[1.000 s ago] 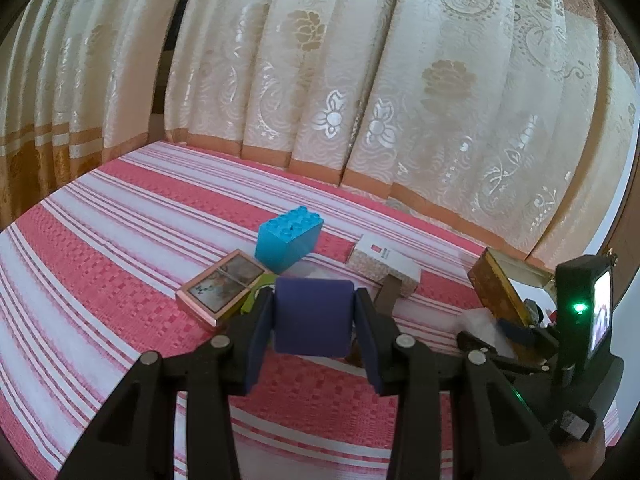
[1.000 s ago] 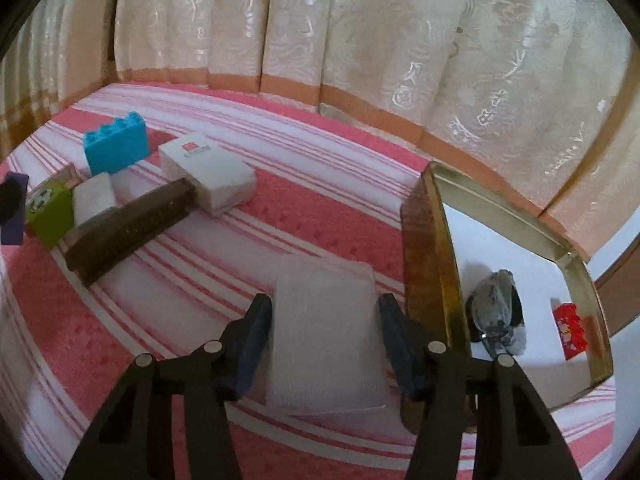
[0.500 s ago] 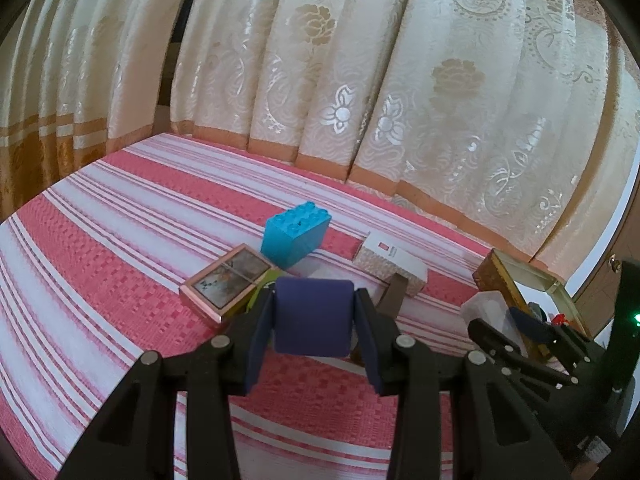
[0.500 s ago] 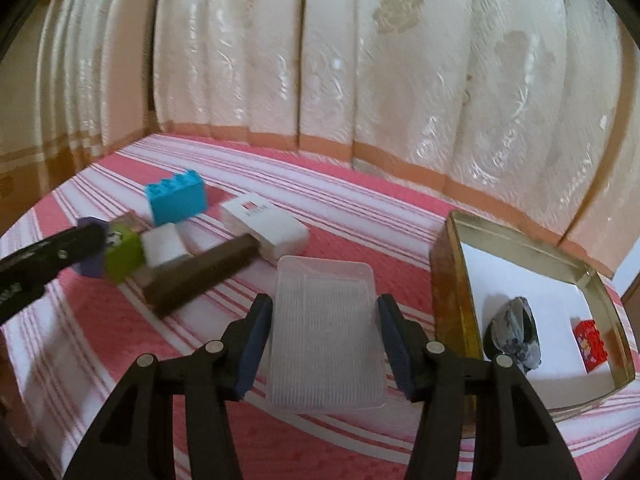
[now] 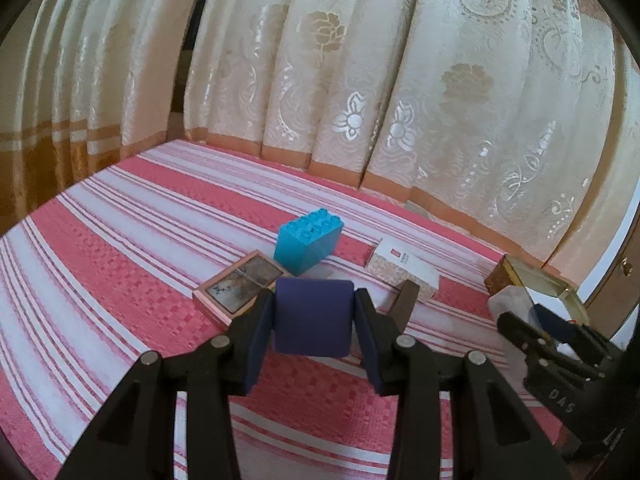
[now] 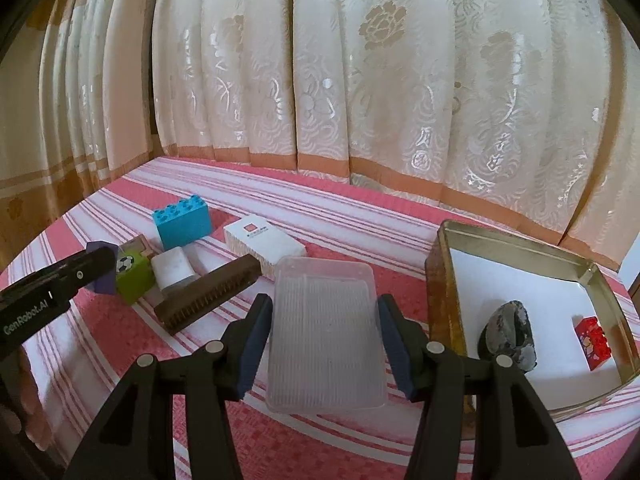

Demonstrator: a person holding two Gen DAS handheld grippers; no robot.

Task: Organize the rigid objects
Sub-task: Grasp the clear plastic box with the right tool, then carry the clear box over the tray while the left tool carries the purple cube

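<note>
Over the striped bed (image 6: 120, 360), left gripper (image 5: 314, 328) clamped on purple block (image 5: 314, 320), right gripper (image 6: 326, 344) gripping clear box (image 6: 326, 332), tin (image 6: 440, 280) at right edge.

There were two grippers: the left gripper (image 5: 314, 322) and the right gripper (image 6: 325, 338). There was one purple block (image 5: 314, 320), one blue brick (image 6: 182, 227), one green block (image 6: 134, 276) with a football on it, and one small red brick (image 6: 594, 342). There were two white boxes, a long white box (image 6: 262, 242) and a small white box (image 6: 173, 268). There was one clear plastic box (image 6: 326, 332), one brown brush (image 6: 210, 294), one picture frame (image 5: 240, 286), one gold tin (image 6: 440, 292), and one grey stone (image 6: 508, 334).
</note>
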